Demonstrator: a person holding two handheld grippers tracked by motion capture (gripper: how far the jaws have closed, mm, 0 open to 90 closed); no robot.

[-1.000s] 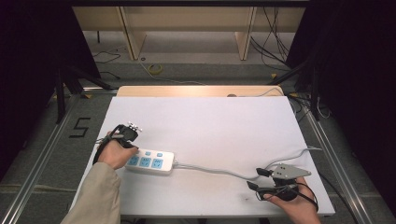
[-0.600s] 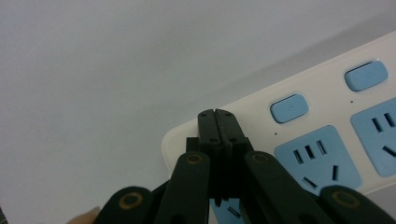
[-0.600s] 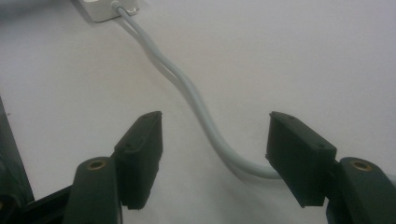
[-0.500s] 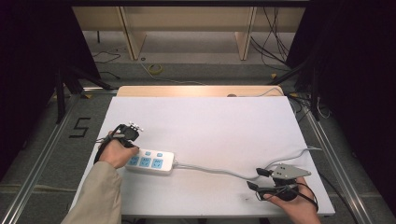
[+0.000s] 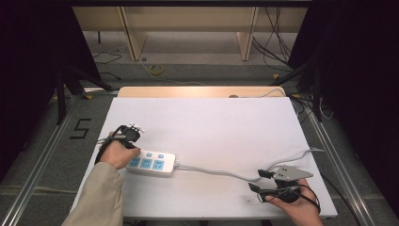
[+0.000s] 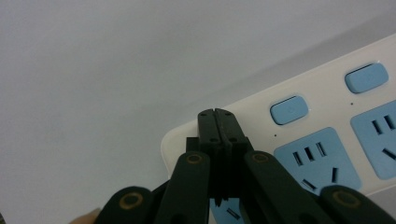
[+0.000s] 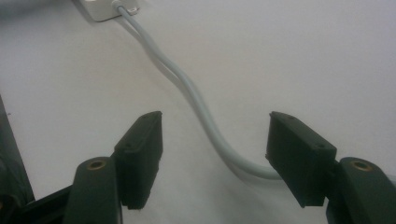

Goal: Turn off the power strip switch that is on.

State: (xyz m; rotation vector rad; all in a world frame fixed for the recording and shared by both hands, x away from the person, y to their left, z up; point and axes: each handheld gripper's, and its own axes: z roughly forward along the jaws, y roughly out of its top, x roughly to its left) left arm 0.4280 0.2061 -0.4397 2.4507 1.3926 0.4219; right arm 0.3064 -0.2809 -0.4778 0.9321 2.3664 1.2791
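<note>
Nothing has moved since a second ago: both grippers and the strip sit where they were. Starting on my left, the left gripper [image 6: 218, 122] has its jaws pressed together with nothing between them, tips resting over the near-left end of the power strip [image 5: 151, 162], beside a blue switch [image 6: 289, 109]. I see the strip lying flat on the white table [image 5: 211, 127], left of centre, blue sockets up. Its grey cord [image 5: 221, 173] snakes rightward across the table. Over on my right, the right gripper [image 7: 215, 149] has its jaws spread wide, and the cord runs between them; I cannot tell whether the right-hand pad touches it.
</note>
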